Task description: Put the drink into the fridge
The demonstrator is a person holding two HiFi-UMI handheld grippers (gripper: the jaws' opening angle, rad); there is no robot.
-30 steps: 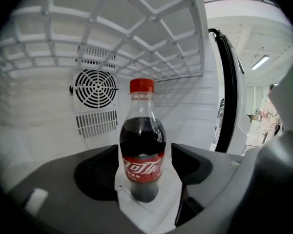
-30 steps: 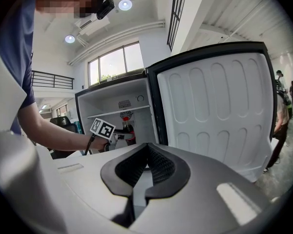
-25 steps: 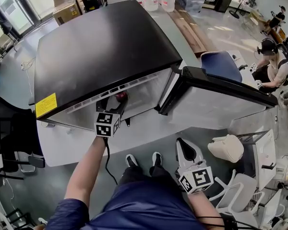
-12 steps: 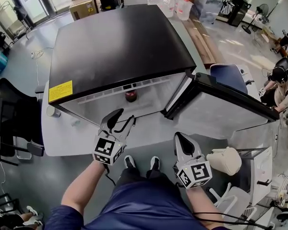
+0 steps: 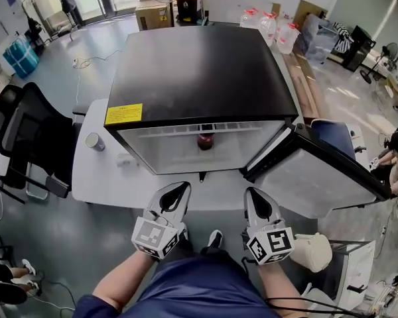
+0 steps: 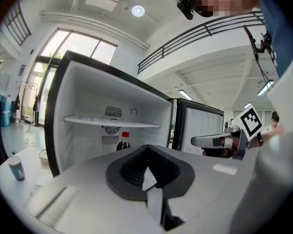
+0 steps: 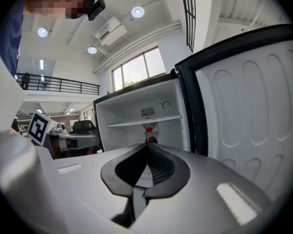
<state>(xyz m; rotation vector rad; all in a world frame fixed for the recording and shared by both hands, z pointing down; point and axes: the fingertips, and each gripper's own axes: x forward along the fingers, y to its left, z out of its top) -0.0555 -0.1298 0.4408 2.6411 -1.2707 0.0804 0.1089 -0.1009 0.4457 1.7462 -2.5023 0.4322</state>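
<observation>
Left tongs [image 5: 174, 189], right tongs [image 5: 253, 194] closed, empty; drink [image 5: 205, 140] inside open fridge [image 5: 199, 65].

I see a black mesh-backed office chair [image 5: 25, 134] at the left, just beside a white rectangular tabletop [image 5: 99, 181]. A small grey cup [image 5: 95, 142] stands upright on that tabletop near its left edge. On the grey floor at the far side stand clear plastic water jugs with red caps [image 5: 276, 28], with a brown cardboard box [image 5: 152, 13] to their left. Blue water barrels [image 5: 20, 55] stand at the far left. At the right I make out a blue padded chair seat [image 5: 335, 132] and a seated person [image 5: 395, 164]. A cream soft bag [image 5: 312, 249] lies at the lower right. Overhead, round ceiling lights [image 6: 138, 10] glow near a black gallery railing [image 6: 205, 33].
</observation>
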